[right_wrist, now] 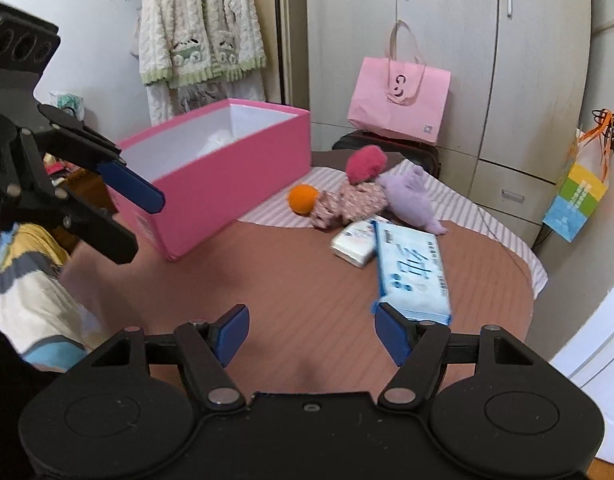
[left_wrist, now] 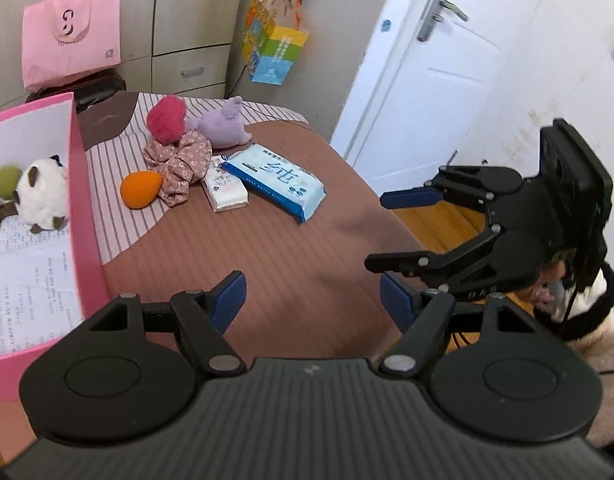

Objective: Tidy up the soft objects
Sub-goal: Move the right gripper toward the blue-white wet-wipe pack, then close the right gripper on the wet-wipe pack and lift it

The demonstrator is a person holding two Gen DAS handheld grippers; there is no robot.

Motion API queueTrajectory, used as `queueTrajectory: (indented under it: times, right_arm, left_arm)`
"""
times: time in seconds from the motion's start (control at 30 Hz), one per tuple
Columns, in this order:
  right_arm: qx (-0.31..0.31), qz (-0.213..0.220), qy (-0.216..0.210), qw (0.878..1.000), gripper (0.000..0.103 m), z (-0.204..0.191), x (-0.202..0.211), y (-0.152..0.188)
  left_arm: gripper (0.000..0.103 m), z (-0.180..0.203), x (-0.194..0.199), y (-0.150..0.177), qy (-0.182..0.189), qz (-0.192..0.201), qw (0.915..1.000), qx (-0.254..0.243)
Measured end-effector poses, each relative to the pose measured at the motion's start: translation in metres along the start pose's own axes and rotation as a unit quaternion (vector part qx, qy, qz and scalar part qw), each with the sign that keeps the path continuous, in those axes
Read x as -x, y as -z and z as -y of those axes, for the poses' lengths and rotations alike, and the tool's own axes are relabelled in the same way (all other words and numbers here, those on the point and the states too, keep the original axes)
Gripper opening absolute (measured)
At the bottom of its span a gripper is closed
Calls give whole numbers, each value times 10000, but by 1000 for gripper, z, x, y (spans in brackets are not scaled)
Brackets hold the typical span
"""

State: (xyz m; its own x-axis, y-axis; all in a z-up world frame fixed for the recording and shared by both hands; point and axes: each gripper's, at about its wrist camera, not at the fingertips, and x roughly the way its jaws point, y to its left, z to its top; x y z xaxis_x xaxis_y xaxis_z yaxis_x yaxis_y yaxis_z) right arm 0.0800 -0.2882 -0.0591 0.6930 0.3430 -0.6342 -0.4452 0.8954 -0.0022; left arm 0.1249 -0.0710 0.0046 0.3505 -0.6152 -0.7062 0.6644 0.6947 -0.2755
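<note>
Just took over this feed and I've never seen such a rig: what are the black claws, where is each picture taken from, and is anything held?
They are two hand-held grippers, each carrying a fisheye camera looking along its fingers. One picture is from the left gripper, the other from the right gripper. Both are open and hold nothing. On the brown mat lie an orange sponge, a floral scrunchie, a pink pompom, a purple plush, a small tissue pack and a blue wipes pack. The pink box already holds a white plush.
</note>
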Motion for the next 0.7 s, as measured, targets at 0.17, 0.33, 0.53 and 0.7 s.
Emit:
queueTrajectory:
  times: [0.17, 0.33, 0.53, 0.7]
  right_arm:
    - [80, 25, 170, 9998, 74, 18, -22, 5]
    - [83, 106, 253, 9996, 75, 35, -47, 8]
    - [95, 432, 440, 9981, 75, 49, -73, 5]
    - [57, 374, 521, 9979, 75, 63, -97, 3]
  left_arm:
    - [72, -8, -35, -9, 125, -93, 9987, 476]
    - [71, -14, -71, -18, 146, -54, 9969, 777]
    - [70, -16, -104, -30, -95, 464, 9944, 941]
    - [69, -20, -133, -41, -288, 816, 9903, 1087]
